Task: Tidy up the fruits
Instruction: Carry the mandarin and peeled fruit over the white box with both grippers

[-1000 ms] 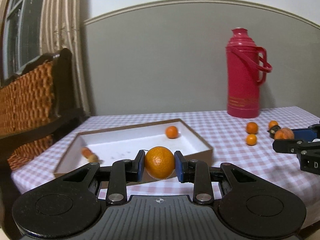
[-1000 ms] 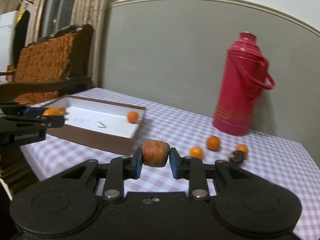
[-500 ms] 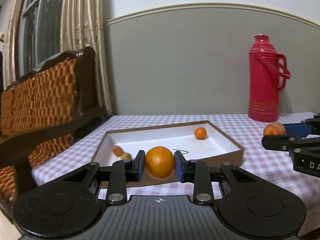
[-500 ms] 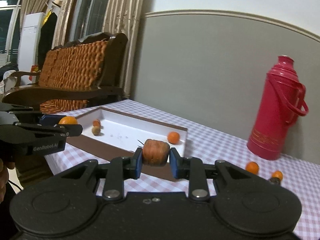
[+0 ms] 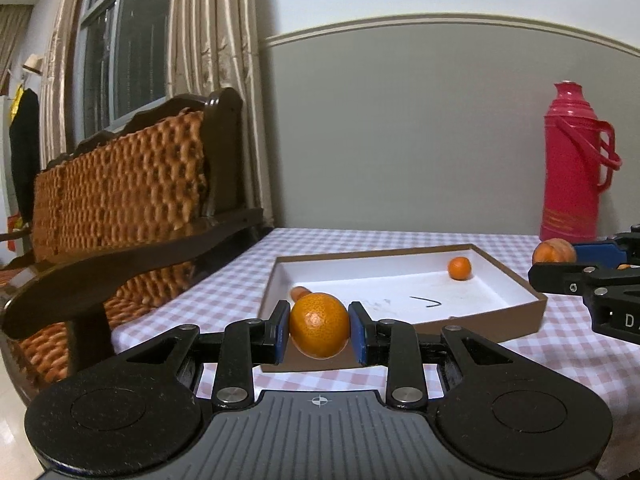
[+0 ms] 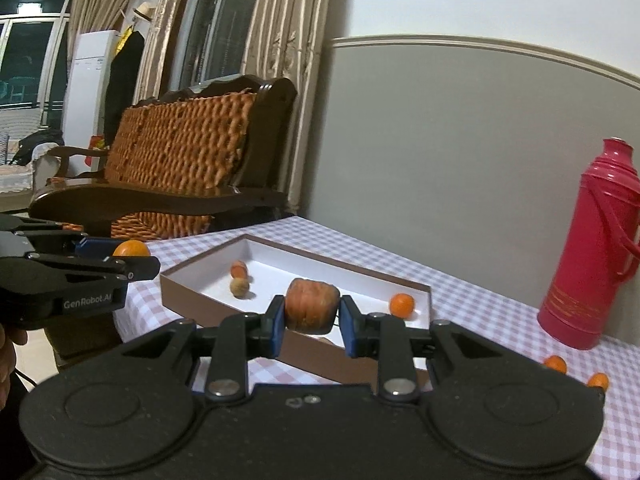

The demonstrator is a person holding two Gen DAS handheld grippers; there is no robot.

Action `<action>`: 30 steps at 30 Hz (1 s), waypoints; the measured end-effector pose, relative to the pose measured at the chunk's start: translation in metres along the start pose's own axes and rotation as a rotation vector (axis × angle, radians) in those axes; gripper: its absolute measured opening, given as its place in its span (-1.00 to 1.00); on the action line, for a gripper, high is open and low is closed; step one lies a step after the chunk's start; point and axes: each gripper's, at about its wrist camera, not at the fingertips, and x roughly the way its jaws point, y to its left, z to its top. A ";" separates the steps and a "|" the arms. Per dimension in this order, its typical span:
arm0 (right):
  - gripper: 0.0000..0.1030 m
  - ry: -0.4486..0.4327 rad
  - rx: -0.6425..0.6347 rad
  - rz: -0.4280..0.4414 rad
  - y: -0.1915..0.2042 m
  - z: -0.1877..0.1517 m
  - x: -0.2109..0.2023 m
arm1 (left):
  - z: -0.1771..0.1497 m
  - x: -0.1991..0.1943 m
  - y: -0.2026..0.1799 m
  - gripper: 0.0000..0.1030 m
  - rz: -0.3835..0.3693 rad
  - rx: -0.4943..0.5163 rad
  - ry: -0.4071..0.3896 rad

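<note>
Fruit sits in both of my grippers. My left gripper has its blue pads closed against a round orange, held in the air over the near edge of the box. My right gripper is clamped the same way on a duller, ribbed brownish-orange fruit, also above the box's near wall.

From the left wrist view, that shallow brown box with its white floor lies at about 1 o'clock of the orange. Inside it, a small orange rests near the far right corner, and another small reddish fruit peeks out just behind my held orange at the left side. The right wrist view shows a tan round fruit just beside that reddish one.

My right gripper enters the left view at 3 o'clock. Outside the box, two small oranges lie on the pink checked tablecloth at 4 o'clock in the right view, near a red thermos standing upright by the grey wall. A woven-back wooden bench stands at 9 o'clock, beside the table.
</note>
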 end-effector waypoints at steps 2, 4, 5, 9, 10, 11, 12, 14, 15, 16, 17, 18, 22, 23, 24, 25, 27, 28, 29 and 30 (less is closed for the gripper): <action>-0.62 -0.006 -0.004 0.001 0.004 0.003 0.002 | 0.002 0.002 0.005 -0.38 0.005 -0.009 -0.002; -0.62 -0.016 -0.004 0.001 0.006 0.006 0.005 | 0.004 0.003 0.008 -0.38 0.009 -0.019 -0.007; -0.62 -0.020 -0.005 -0.005 0.008 0.008 0.006 | 0.005 0.005 0.009 -0.38 0.010 -0.022 -0.008; -0.62 -0.042 0.000 -0.026 0.008 0.016 0.013 | 0.008 0.013 0.011 -0.38 0.007 -0.034 -0.009; -0.62 -0.045 0.003 -0.031 0.008 0.017 0.015 | 0.010 0.015 0.009 -0.38 0.006 -0.033 -0.013; -0.62 -0.049 0.004 -0.037 0.007 0.018 0.017 | 0.010 0.016 0.008 -0.38 0.006 -0.032 -0.016; -0.62 -0.052 0.007 -0.043 0.005 0.019 0.019 | 0.011 0.018 0.007 -0.38 0.005 -0.031 -0.017; -0.62 -0.049 0.020 -0.046 0.002 0.019 0.025 | 0.012 0.023 0.005 -0.38 0.005 -0.030 -0.016; -0.62 -0.048 0.023 -0.047 0.000 0.019 0.027 | 0.013 0.026 0.004 -0.38 0.004 -0.031 -0.016; -0.62 -0.046 0.025 -0.051 -0.001 0.019 0.029 | 0.014 0.028 0.003 -0.38 0.004 -0.032 -0.016; -0.62 -0.044 0.026 -0.053 -0.002 0.019 0.032 | 0.014 0.031 0.002 -0.38 0.003 -0.032 -0.015; -0.62 -0.044 0.027 -0.056 -0.003 0.019 0.034 | 0.015 0.033 0.000 -0.38 0.005 -0.031 -0.015; -0.62 -0.044 0.045 -0.066 -0.008 0.020 0.040 | 0.023 0.046 -0.005 -0.38 0.014 -0.024 -0.024; -0.62 -0.044 0.053 -0.066 -0.011 0.020 0.041 | 0.024 0.050 -0.006 -0.38 0.015 -0.023 -0.028; -0.62 -0.045 0.059 -0.069 -0.012 0.020 0.043 | 0.026 0.053 -0.006 -0.38 0.016 -0.022 -0.030; -0.62 -0.046 0.063 -0.071 -0.014 0.021 0.045 | 0.027 0.056 -0.007 -0.38 0.016 -0.025 -0.033; -0.62 -0.050 0.066 -0.073 -0.016 0.022 0.049 | 0.029 0.062 -0.007 -0.38 0.016 -0.024 -0.032; -0.62 -0.053 0.064 -0.076 -0.016 0.023 0.052 | 0.030 0.065 -0.008 -0.38 0.015 -0.025 -0.034; -0.62 -0.058 0.057 -0.082 -0.017 0.024 0.056 | 0.030 0.067 -0.009 -0.38 0.016 -0.023 -0.034; -0.62 -0.061 0.052 -0.088 -0.018 0.026 0.060 | 0.030 0.070 -0.009 -0.38 0.017 -0.020 -0.032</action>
